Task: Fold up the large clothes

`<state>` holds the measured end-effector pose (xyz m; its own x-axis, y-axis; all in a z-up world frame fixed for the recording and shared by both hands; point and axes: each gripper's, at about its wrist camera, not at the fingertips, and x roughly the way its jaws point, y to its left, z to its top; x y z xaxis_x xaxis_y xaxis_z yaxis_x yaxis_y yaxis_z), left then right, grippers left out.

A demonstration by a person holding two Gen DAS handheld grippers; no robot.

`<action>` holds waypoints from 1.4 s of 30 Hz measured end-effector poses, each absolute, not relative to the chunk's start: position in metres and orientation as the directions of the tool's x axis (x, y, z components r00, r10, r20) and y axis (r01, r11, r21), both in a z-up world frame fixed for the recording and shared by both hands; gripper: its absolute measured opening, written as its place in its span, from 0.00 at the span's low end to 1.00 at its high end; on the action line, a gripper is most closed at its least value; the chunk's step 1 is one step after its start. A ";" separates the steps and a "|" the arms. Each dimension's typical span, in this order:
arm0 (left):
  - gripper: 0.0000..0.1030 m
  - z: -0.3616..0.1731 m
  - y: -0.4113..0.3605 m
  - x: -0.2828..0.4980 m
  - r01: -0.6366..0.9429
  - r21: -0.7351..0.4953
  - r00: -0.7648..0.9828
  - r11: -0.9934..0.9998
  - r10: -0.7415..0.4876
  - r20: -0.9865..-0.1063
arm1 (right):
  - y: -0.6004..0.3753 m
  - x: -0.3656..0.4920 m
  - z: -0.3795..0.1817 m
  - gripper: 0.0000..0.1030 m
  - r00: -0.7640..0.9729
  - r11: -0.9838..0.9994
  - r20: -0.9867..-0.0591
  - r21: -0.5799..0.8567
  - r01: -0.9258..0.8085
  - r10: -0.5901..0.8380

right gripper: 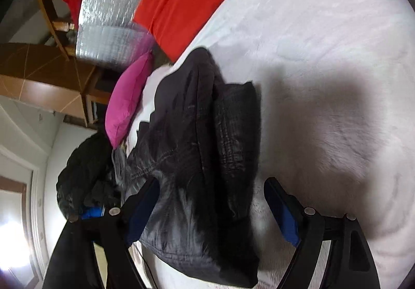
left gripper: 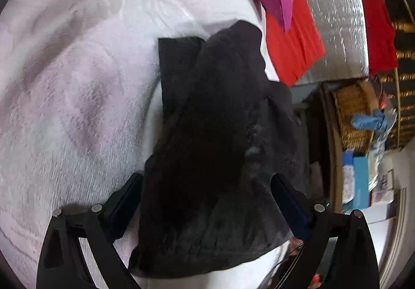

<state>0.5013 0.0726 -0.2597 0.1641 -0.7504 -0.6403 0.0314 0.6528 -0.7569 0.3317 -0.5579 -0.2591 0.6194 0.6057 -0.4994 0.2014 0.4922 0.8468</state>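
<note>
Garment: dark grey-black garment [left gripper: 215,149], bunched and partly folded over itself, lying on the bed.
Bed: covered by a white fleecy blanket [left gripper: 72,112]; the garment sits near its edge, toward the pillows.
Left tool: left tool [left gripper: 207,200] with jaws spread wide; the garment lies between the fingers, and the pads do not visibly press on it.
Right tool: right tool [right gripper: 212,206] with jaws spread wide; the garment's near end lies between the fingers, close against the left-hand finger in that view, clear of the other.
Garment detail: a stitched seam and a flat folded panel [right gripper: 236,117] show in the right wrist view.
Pillows: magenta pillow [right gripper: 128,99] just beside the garment's far end; red pillow [right gripper: 179,1] beyond it.
Backdrop: silver quilted sheet [right gripper: 114,8] behind the pillows; a red cloth [left gripper: 376,37] hangs beside it.
Side of bed: a second heap of dark clothes [right gripper: 85,174] in the right wrist view; wicker basket [left gripper: 352,117] and blue boxes [left gripper: 355,174] in the left wrist view.
Sharpness: both views are slightly blurred.
</note>
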 end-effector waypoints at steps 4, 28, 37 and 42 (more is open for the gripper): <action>0.97 -0.256 0.066 0.500 0.070 -0.751 0.160 0.656 -0.751 -0.641 | -0.551 0.342 -0.260 0.90 0.611 0.465 -0.440 0.876 0.131 0.658; 0.55 -0.250 0.046 0.502 0.118 -0.715 0.270 0.689 -0.715 -0.645 | -0.470 0.384 -0.242 0.41 0.588 0.581 -0.533 0.804 0.128 0.609; 0.22 -0.229 0.055 0.494 0.136 -0.765 0.300 0.629 -0.762 -0.573 | -0.455 0.372 -0.200 0.35 0.629 0.627 -0.540 0.772 0.105 0.560; 0.22 -0.206 0.043 0.480 0.188 -0.768 0.300 0.612 -0.780 -0.548 | -0.457 0.358 -0.183 0.34 0.656 0.630 -0.525 0.771 0.097 0.542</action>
